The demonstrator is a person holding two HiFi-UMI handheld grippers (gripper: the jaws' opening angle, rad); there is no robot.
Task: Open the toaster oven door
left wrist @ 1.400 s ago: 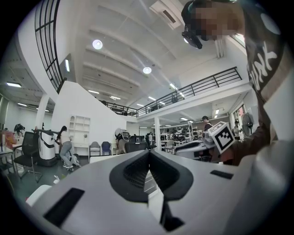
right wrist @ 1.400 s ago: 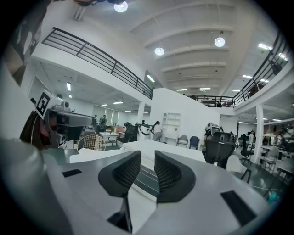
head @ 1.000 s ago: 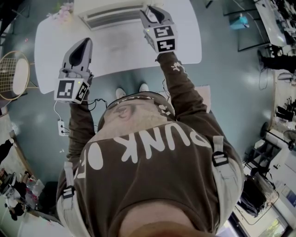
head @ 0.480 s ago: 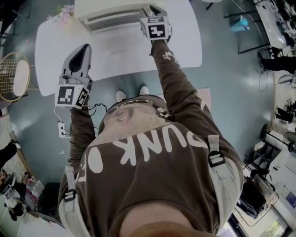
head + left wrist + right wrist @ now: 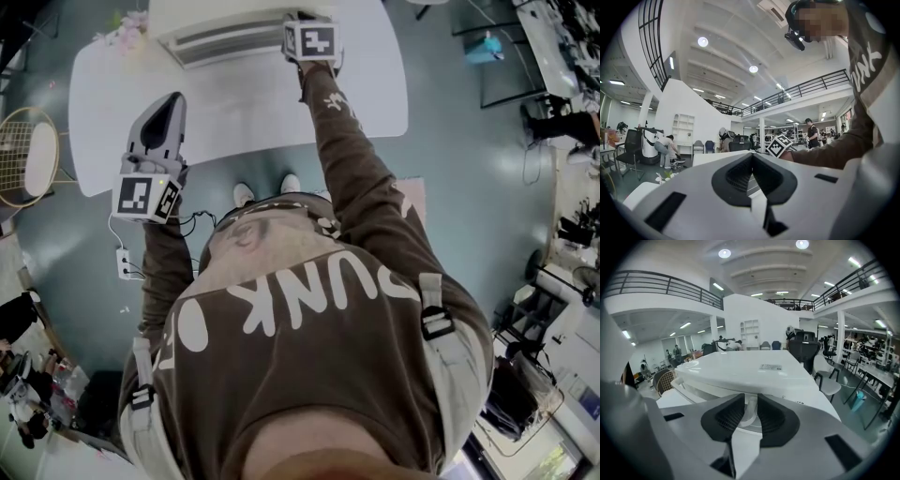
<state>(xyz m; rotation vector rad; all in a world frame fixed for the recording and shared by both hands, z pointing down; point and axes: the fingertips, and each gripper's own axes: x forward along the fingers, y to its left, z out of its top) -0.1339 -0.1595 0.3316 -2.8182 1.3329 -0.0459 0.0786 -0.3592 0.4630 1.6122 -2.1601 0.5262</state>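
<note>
Two tongs in view, only one at work.

Right tongs (image 5: 749, 404): clamped on a white handle (image 5: 749, 416). Its post stands upright between the two dark pads, which press it on both sides. In the head view these tongs sit at the 1 o'clock end of the toaster oven (image 5: 225, 28), with the arm stretched forward over the table (image 5: 244, 103).

Left tongs (image 5: 751, 158): jaws together, nothing between them. They hang over the table's 9 o'clock side, well apart from the oven, and touch nothing.

Toaster oven: white, at the table's 12 o'clock edge, front toward the person. The right gripper view shows its flat top just beyond the pads, with a small label on it. The door reads as not yet swung out. No gap is visible at its upper edge, though the tongs' body covers most of the front.

Step in hand (judged): the grasp on the handle looks made, and the pull is not yet begun.

Next move (judged):
- Draw the handle toward the person and let it follow the door's arc, probably outward and down if the hinge runs along the bottom. The hinge is not visible.
- Keep the clamp firm, because the post is smooth and narrow and could slip through the pads.
- The oven is light-looking and unbraced, so it may slide on the table under the pull. The idle left tongs could steady it.
</note>
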